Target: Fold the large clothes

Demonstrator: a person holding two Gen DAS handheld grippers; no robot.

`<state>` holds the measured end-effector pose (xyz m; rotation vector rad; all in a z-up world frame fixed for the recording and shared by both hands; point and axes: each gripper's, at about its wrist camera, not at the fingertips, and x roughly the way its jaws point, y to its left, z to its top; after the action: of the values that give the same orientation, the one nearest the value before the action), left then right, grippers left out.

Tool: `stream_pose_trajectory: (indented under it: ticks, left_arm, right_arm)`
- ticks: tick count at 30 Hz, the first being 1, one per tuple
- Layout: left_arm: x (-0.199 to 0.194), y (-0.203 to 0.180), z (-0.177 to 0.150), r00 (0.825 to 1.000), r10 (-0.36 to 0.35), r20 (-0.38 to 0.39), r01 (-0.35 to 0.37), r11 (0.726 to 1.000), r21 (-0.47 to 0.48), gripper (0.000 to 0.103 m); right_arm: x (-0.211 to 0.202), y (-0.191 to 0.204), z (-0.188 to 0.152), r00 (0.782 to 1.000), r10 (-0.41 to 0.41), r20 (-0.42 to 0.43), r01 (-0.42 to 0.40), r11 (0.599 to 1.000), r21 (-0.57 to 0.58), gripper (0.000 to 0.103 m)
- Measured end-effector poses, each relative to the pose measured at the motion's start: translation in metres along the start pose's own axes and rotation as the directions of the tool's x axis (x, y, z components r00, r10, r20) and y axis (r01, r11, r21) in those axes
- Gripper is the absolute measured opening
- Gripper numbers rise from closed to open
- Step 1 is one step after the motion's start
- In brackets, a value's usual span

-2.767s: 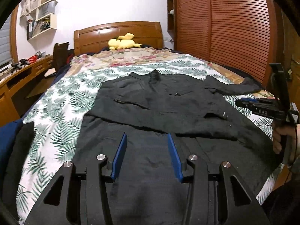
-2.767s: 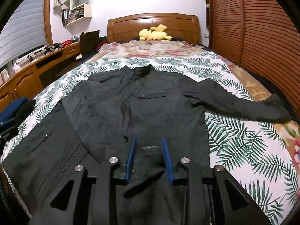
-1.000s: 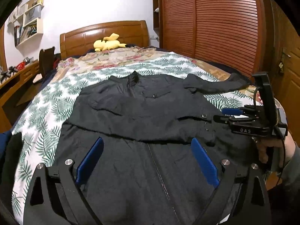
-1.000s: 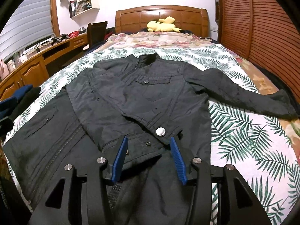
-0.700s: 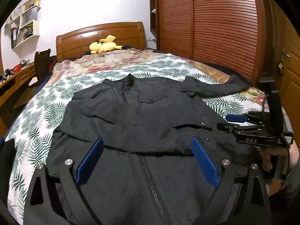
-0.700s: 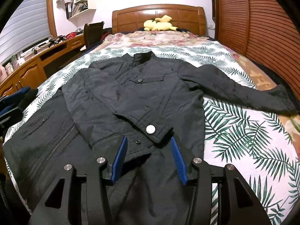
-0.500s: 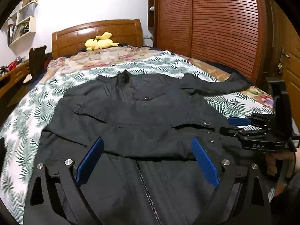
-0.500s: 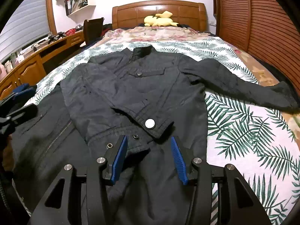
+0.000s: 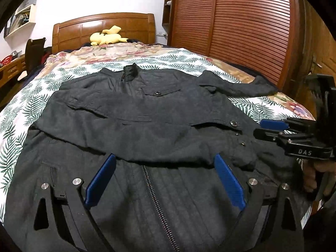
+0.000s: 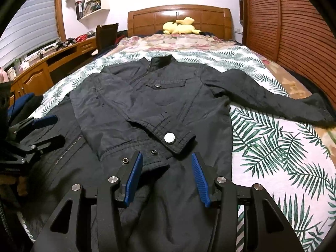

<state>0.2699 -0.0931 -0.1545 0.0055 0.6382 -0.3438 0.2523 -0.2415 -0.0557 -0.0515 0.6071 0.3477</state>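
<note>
The left gripper (image 9: 163,176) has dropped closer to the jacket (image 9: 147,113) spread across the bed's (image 10: 283,151) foot end; both grippers, the right gripper (image 10: 166,176) included, hang released. Each should pinch a hem corner squarely.

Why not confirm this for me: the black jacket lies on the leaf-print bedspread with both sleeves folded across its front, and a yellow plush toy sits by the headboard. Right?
Not quite. Only one sleeve is folded across the black jacket; the other sleeve lies stretched out to the side on the leaf-print bedspread, as the right wrist view shows. The yellow plush toy does sit by the headboard.
</note>
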Motion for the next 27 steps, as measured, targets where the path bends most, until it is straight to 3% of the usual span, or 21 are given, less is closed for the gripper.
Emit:
stream_pose_trajectory:
  ticks: [4, 6, 10, 16, 21, 27]
  left_arm:
    - [0.000, 0.002, 0.000, 1.000, -0.006, 0.004, 0.006, 1.000, -0.006, 0.095]
    - [-0.001, 0.002, 0.000, 1.000, -0.005, 0.005, 0.005, 1.000, -0.009, 0.095]
    - [-0.006, 0.001, 0.000, 1.000, -0.017, 0.017, 0.017, 1.000, 0.003, 0.095]
    - [-0.007, -0.004, 0.000, 1.000, -0.018, 0.015, 0.017, 0.999, 0.029, 0.095]
    - [-0.008, -0.010, -0.001, 1.000, -0.006, 0.017, 0.005, 0.998, 0.055, 0.095]
    - [-0.007, -0.009, -0.002, 1.000, -0.004, 0.017, 0.003, 0.999, 0.053, 0.095]
  right_arm:
    - [-0.007, -0.004, 0.001, 0.999, 0.020, 0.033, -0.020, 1.000, -0.020, 0.064]
    - [-0.013, -0.011, 0.003, 0.999, 0.001, 0.053, 0.000, 1.000, -0.016, 0.065]
    - [-0.018, -0.030, 0.011, 0.997, -0.063, 0.040, 0.064, 0.998, -0.017, 0.076]
    - [-0.018, -0.079, 0.031, 0.985, -0.172, 0.017, 0.171, 0.985, 0.024, 0.077]
    - [-0.005, -0.124, 0.049, 0.961, -0.276, -0.025, 0.277, 0.956, 0.095, 0.077]
    - [0.020, -0.190, 0.064, 0.901, -0.425, -0.087, 0.433, 0.891, 0.136, 0.077]
